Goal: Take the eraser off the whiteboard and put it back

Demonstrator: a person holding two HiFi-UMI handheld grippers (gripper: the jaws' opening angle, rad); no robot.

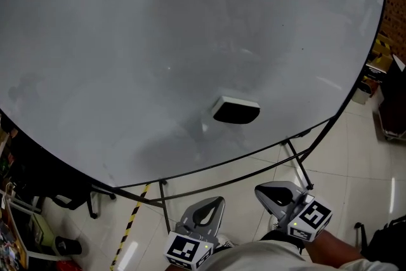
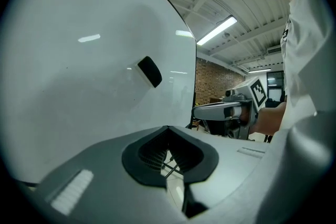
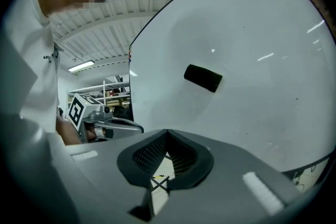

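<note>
The eraser (image 1: 235, 110), black with a white back, sticks to the lower middle of the large whiteboard (image 1: 127, 41). In the left gripper view the eraser (image 2: 149, 71) sits on the board up ahead, and the right gripper view shows the eraser (image 3: 202, 77) ahead as well. Both grippers hang low, below the board's bottom edge and well apart from the eraser. My left gripper (image 1: 204, 211) has its jaws together with nothing between them. My right gripper (image 1: 277, 194) is shut and empty too.
The whiteboard stands on a black metal frame (image 1: 298, 165) over a pale tiled floor (image 1: 342, 162). Yellow-black tape (image 1: 130, 225) runs across the floor at lower left. Dark clutter and boxes (image 1: 380, 73) lie at the right edge, more clutter at the left.
</note>
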